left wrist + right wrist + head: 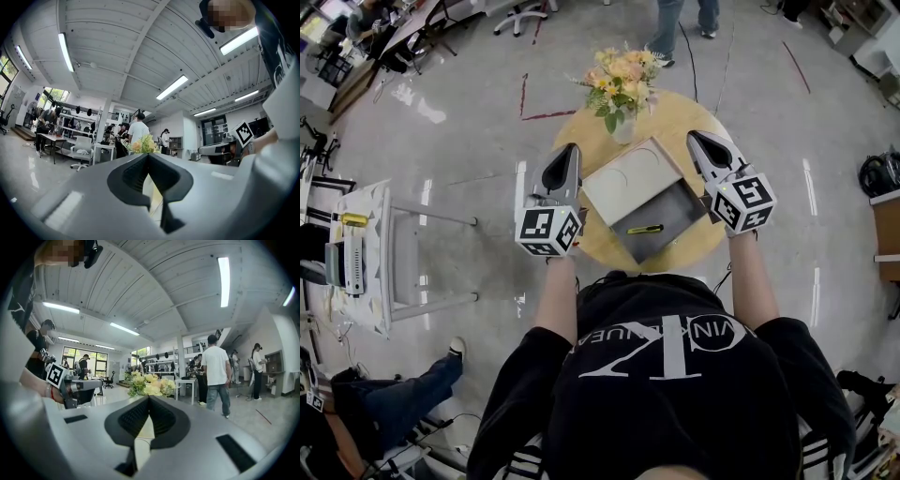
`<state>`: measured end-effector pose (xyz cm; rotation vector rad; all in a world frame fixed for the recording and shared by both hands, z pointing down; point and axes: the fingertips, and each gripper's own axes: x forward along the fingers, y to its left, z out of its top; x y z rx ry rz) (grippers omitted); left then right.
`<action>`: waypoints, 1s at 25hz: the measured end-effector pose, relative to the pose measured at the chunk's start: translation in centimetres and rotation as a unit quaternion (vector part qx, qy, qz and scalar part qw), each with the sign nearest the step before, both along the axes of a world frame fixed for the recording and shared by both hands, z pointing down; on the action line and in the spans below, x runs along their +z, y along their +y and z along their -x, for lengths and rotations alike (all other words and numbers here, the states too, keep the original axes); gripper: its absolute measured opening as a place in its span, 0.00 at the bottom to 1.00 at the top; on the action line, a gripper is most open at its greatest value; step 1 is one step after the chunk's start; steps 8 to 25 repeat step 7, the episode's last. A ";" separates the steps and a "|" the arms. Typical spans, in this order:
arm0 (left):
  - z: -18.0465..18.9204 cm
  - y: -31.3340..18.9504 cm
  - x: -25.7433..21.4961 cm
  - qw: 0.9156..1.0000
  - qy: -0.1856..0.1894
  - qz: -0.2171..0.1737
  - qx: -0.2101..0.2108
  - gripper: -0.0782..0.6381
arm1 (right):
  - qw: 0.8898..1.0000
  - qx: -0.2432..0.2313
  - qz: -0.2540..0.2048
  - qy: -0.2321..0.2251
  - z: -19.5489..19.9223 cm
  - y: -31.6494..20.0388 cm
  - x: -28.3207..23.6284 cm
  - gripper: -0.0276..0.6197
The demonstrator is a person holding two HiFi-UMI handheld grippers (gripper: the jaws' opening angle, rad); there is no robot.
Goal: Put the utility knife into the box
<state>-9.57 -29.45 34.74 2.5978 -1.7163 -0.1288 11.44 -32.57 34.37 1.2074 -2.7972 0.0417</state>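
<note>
Both my jaws are clenched tip to tip with nothing between them. My left gripper (149, 155) and my right gripper (149, 399) each show only a closed seam in their own views, with the bunch of yellow and pink flowers (151, 385) just ahead of the tips. Only the head view shows the yellow utility knife (645, 229). It lies inside the open grey cardboard box (675, 214), between my two grippers and back from both tips, touched by neither. The white lettering on my black shirt (609, 412) appears upside down, and I cannot read it in full.
</note>
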 end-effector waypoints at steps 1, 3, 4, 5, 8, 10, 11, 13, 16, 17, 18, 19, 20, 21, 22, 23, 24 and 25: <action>0.0 0.0 0.0 1.000 0.001 0.000 -0.001 0.12 | 1.000 0.000 0.000 -0.002 -0.1 -0.1 0.0 0.06; 0.0 -0.1 -0.1 1.000 0.001 -0.001 -0.002 0.12 | 1.000 0.001 0.000 -0.006 -0.2 -0.1 -0.2 0.06; 0.0 -0.1 -0.2 1.000 0.000 -0.002 -0.003 0.12 | 1.000 0.002 -0.001 -0.008 -0.3 -0.1 -0.3 0.06; 0.0 -0.1 -0.3 1.000 0.000 -0.003 -0.003 0.12 | 1.000 0.003 -0.002 -0.010 -0.3 -0.2 -0.4 0.06; 0.0 -0.1 -0.5 1.000 0.000 -0.004 -0.004 0.12 | 1.000 0.003 -0.004 -0.011 -0.4 -0.2 -0.6 0.06; 0.0 -0.1 -0.5 1.000 0.000 -0.004 -0.004 0.12 | 1.000 0.003 -0.004 -0.011 -0.4 -0.2 -0.6 0.06; 0.0 -0.1 -0.5 1.000 0.000 -0.004 -0.004 0.12 | 1.000 0.003 -0.004 -0.011 -0.4 -0.2 -0.6 0.06; 0.0 -0.1 -0.5 1.000 0.000 -0.004 -0.004 0.12 | 1.000 0.003 -0.004 -0.011 -0.4 -0.2 -0.6 0.06; 0.0 -0.1 -0.5 1.000 0.000 -0.004 -0.004 0.12 | 1.000 0.003 -0.004 -0.011 -0.4 -0.2 -0.6 0.06; 0.0 -0.1 -0.5 1.000 0.000 -0.004 -0.004 0.12 | 1.000 0.003 -0.004 -0.011 -0.4 -0.2 -0.6 0.06; 0.0 -0.1 -0.5 1.000 0.000 -0.004 -0.004 0.12 | 1.000 0.003 -0.004 -0.011 -0.4 -0.2 -0.6 0.06; 0.0 -0.1 -0.5 1.000 0.000 -0.004 -0.004 0.12 | 1.000 0.003 -0.004 -0.011 -0.4 -0.2 -0.6 0.06; 0.0 -0.1 -0.5 1.000 0.000 -0.004 -0.004 0.12 | 1.000 0.003 -0.004 -0.011 -0.4 -0.2 -0.6 0.06; 0.0 -0.1 -0.5 1.000 0.000 -0.004 -0.004 0.12 | 1.000 0.003 -0.004 -0.011 -0.4 -0.2 -0.6 0.06; 0.0 -0.1 -0.5 1.000 0.000 -0.004 -0.004 0.12 | 1.000 0.003 -0.004 -0.011 -0.4 -0.2 -0.6 0.06; 0.0 -0.1 -0.5 1.000 0.000 -0.004 -0.004 0.12 | 1.000 0.003 -0.004 -0.011 -0.4 -0.2 -0.6 0.06; 0.0 -0.1 -0.5 1.000 0.000 -0.004 -0.004 0.12 | 1.000 0.003 -0.004 -0.011 -0.4 -0.2 -0.6 0.06; 0.0 -0.1 -0.5 1.000 0.000 -0.004 -0.004 0.12 | 1.000 0.003 -0.004 -0.011 -0.4 -0.2 -0.6 0.06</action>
